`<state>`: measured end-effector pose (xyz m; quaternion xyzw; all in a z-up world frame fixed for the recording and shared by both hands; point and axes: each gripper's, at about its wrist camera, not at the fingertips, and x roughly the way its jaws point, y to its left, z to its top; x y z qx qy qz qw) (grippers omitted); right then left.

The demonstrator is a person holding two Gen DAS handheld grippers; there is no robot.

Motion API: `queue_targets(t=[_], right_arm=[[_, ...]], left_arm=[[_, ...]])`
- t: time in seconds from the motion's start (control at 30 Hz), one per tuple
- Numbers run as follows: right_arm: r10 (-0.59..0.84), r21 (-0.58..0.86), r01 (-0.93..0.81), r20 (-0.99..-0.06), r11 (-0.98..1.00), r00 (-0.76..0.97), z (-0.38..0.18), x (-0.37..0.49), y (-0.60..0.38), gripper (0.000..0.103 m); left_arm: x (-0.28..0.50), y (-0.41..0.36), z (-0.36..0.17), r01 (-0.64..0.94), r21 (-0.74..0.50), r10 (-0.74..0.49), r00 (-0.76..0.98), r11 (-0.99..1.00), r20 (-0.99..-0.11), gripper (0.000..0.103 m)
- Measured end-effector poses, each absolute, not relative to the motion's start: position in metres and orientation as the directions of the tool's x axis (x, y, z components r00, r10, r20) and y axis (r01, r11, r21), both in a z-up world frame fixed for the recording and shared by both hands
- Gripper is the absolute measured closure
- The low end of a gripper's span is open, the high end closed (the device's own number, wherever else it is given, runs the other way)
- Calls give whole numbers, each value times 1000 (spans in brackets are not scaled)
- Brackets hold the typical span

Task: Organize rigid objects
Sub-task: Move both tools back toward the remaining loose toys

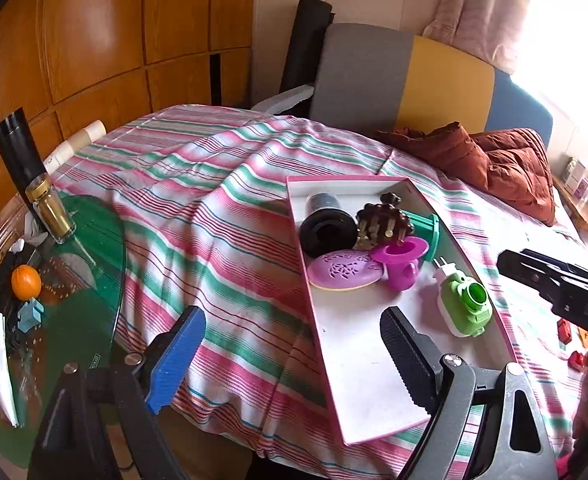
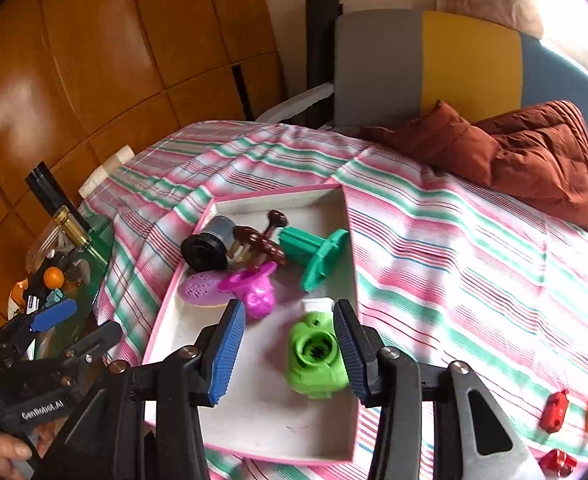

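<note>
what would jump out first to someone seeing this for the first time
Probably the pink-rimmed tray on the striped bedspread, crowded at its far end with bright plastic things. Nearest, a lime green plug-in gadget lies in the tray between the right gripper's open jaws, which do not press on it. Behind, a rust-red quilted jacket is heaped near the headboard.

Glossy plastic green gadget [image 2: 314,356] lying in a matt pink-edged tray [image 2: 182,328]; striped woven cloth bedspread [image 2: 454,248] lying beneath; polished wood panelling [image 2: 94,60] gleaming far left.
</note>
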<state>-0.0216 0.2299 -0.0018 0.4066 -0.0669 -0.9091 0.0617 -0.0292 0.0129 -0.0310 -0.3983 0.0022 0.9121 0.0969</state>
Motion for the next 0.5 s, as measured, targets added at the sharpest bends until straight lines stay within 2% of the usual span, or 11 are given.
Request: queue_targets(t=[0.03, 0.07, 0.23, 0.5], right_arm=[[-156, 170, 45, -730, -985, -666, -2, -18, 235, 40], [-146, 170, 31, -726, -985, -672, -1, -14, 241, 33], [-115, 190, -35, -723, -981, -682, -1, 6, 276, 32], [16, 182, -206, -711, -962, -703, 7, 49, 352, 32]], left_arm=[[-29, 14, -30, -181, -71, 175, -663, -981, -728, 12], [-27, 15, -30, -184, -70, 176, -663, -980, -728, 11], [-25, 24, -27, -200, -56, 177, -661, -978, -730, 11], [-17, 44, -24, -270, -43, 216, -652, -962, -727, 11]])
